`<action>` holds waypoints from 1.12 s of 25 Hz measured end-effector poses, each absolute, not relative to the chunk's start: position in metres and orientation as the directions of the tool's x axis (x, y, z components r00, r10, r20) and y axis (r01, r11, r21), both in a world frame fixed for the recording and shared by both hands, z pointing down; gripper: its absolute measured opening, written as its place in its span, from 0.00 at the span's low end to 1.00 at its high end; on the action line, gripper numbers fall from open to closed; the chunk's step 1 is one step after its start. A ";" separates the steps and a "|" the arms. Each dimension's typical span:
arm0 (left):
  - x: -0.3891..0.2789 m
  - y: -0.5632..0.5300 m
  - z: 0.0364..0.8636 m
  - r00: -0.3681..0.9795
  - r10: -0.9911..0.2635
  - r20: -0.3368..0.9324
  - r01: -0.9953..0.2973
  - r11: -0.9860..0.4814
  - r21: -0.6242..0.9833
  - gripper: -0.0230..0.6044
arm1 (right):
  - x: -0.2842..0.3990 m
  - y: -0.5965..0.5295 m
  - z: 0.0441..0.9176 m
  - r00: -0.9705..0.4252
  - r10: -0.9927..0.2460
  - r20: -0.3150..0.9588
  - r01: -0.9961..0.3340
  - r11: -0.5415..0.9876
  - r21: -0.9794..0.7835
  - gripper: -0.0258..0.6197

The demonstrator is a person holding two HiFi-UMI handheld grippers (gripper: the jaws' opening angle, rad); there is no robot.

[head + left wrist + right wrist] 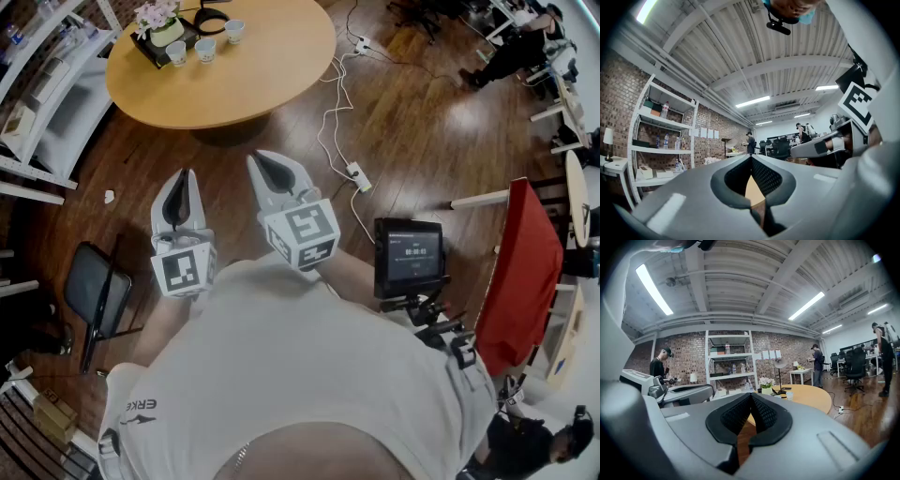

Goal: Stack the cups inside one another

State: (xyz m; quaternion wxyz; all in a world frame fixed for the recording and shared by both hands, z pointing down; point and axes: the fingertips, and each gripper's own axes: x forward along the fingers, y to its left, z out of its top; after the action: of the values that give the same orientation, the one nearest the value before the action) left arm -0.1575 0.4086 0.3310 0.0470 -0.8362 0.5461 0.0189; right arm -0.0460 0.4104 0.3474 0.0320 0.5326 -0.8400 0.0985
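Three small white-and-blue cups stand at the far end of a round wooden table (pixel 253 75): one (pixel 177 52) and a second (pixel 205 49) side by side, the third (pixel 233 31) further back. My left gripper (pixel 187 174) and right gripper (pixel 254 158) hang side by side over the floor, well short of the table, both shut and empty. The left gripper view shows its jaws (pixel 751 157) closed tip to tip. In the right gripper view the jaws (pixel 751 394) are also closed, with the table (pixel 811 397) and one cup (pixel 789 395) beyond them.
A potted flower (pixel 157 21) sits on a dark tray beside the cups. A white cable and power strip (pixel 356 174) lie on the wooden floor. A black chair (pixel 94 291) is at the left, a screen on a stand (pixel 409 255) and a red-covered table (pixel 520 272) at the right, white shelving (pixel 47 94) far left.
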 end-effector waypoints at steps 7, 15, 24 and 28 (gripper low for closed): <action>-0.160 0.401 0.332 0.421 -0.904 -0.077 -0.907 -0.418 -0.056 0.04 | -0.046 0.403 0.341 -0.407 -0.900 0.157 -0.912 0.390 -0.131 0.06; -0.163 0.393 0.340 0.423 -0.904 -0.068 -0.906 -0.421 -0.034 0.04 | -0.045 0.397 0.351 -0.390 -0.905 0.167 -0.919 0.373 -0.128 0.06; -0.139 0.317 0.346 0.373 -0.925 -0.070 -0.928 -0.372 -0.030 0.04 | -0.019 0.321 0.358 -0.426 -0.892 0.154 -0.902 0.407 -0.141 0.06; -0.115 0.267 0.342 0.348 -0.935 -0.066 -0.937 -0.346 -0.049 0.04 | 0.005 0.270 0.353 -0.450 -0.881 0.143 -0.890 0.431 -0.149 0.06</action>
State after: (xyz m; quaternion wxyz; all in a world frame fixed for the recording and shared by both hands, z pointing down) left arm -0.1152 0.2672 0.3421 0.0389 -0.8201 0.5707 0.0130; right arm 0.0050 0.2703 0.3534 0.0216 0.5238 -0.8455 0.1014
